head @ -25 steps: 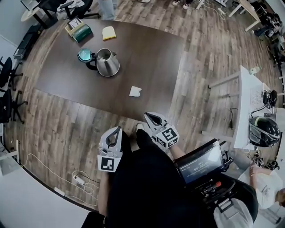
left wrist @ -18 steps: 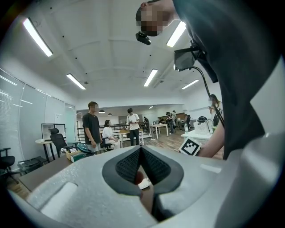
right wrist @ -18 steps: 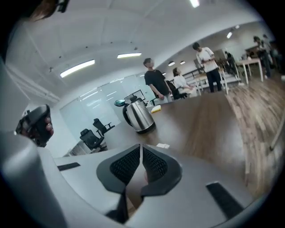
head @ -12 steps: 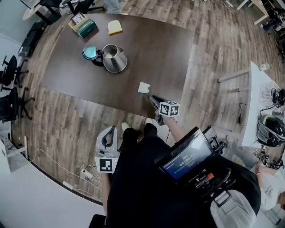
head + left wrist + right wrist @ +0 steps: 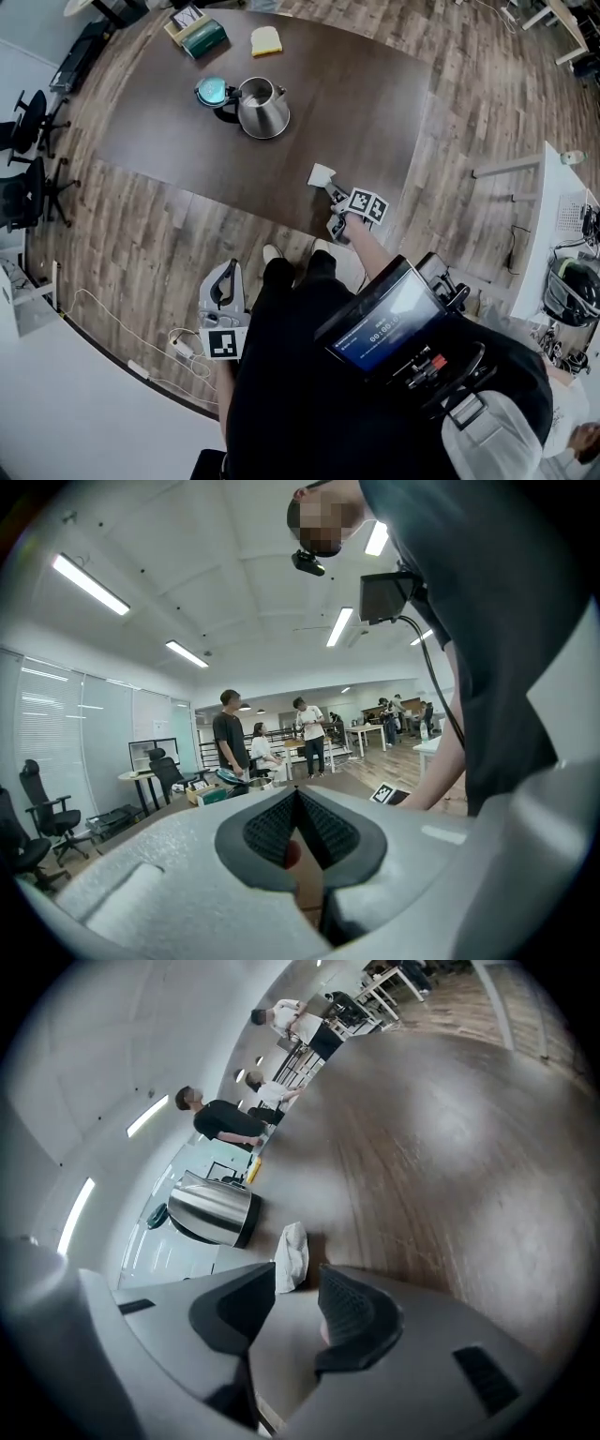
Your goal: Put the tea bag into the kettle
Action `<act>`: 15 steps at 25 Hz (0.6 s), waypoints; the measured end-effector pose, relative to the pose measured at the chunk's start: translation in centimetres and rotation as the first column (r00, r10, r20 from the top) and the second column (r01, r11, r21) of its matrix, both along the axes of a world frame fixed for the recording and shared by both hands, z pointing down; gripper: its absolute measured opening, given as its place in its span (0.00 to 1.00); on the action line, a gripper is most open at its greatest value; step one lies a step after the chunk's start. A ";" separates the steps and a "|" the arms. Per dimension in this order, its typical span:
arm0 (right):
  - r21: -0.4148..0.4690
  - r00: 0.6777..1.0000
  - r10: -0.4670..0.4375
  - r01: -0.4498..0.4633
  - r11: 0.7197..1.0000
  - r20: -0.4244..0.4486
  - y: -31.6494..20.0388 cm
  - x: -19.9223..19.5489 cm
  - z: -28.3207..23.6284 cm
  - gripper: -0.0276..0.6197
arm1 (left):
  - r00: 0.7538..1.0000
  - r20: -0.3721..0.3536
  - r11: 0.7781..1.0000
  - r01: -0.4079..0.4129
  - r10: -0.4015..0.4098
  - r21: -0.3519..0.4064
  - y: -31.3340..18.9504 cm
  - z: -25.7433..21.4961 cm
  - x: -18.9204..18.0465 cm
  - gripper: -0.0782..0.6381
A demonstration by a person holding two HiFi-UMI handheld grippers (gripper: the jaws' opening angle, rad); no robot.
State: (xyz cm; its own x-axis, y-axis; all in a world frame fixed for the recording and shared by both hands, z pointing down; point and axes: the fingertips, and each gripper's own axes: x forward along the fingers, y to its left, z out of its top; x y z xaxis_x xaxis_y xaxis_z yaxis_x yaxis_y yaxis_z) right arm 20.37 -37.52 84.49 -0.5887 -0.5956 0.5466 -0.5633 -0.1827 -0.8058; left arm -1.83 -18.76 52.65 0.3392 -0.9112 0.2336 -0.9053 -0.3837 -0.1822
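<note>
A steel kettle (image 5: 262,107) stands on the dark table (image 5: 375,103) with its teal lid (image 5: 214,91) swung open to the left. A white tea bag (image 5: 321,174) lies near the table's front edge. My right gripper (image 5: 332,190) is just behind the tea bag, nearly touching it. In the right gripper view that gripper (image 5: 298,1283) is open, the tea bag (image 5: 292,1252) lies right at the gap between its tips, and the kettle (image 5: 214,1211) stands beyond. My left gripper (image 5: 227,272) hangs low by my side over the floor, and in its own view (image 5: 296,801) its pads meet with nothing between them.
A green box (image 5: 200,34) and a yellow block (image 5: 266,40) sit at the table's far end. Office chairs (image 5: 23,178) stand at the left, a white desk (image 5: 558,216) at the right. A cable (image 5: 173,345) runs across the floor. Several people stand far off (image 5: 230,738).
My right gripper has reached forward from beside my body to the tea bag on the table. The left gripper has stayed low at my side.
</note>
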 end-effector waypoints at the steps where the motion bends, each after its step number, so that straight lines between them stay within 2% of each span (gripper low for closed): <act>1: -0.008 1.000 0.008 -0.008 1.000 0.000 -0.2 -0.1 0.1 0.25 | 1.000 -0.008 1.000 0.012 -0.012 0.003 0.0 -0.1 -0.4 0.11; 3: -0.035 1.000 0.013 -0.014 0.999 -0.019 -0.5 -0.3 0.5 0.23 | 1.000 -0.002 1.000 0.028 -0.028 0.010 -0.1 -0.2 -1.1 0.11; 5: -0.068 0.999 0.014 -0.017 0.998 -0.040 -0.6 -0.5 0.9 0.10 | 0.999 0.014 0.999 0.047 -0.048 0.018 -0.1 -0.3 -1.9 0.11; 11: -0.071 0.999 0.021 -0.023 0.997 -0.024 -0.5 -0.5 1.2 0.08 | 0.996 -0.022 0.996 0.084 -0.083 0.021 -0.5 -0.2 -3.7 0.11; 15: -0.046 0.999 0.029 -0.029 0.999 0.014 -0.5 -1.1 0.3 0.08 | 0.996 -0.048 0.997 0.071 -0.070 0.036 -1.2 -0.2 -3.9 0.11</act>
State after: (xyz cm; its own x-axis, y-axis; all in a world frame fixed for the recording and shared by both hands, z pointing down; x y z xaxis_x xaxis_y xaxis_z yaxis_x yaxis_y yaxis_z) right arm 19.28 -38.05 84.83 -0.5796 -0.5869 0.5654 -0.5455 -0.2360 -0.8042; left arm -5.74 -19.95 52.49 0.2834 -0.9411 0.1842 -0.9377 -0.3122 -0.1526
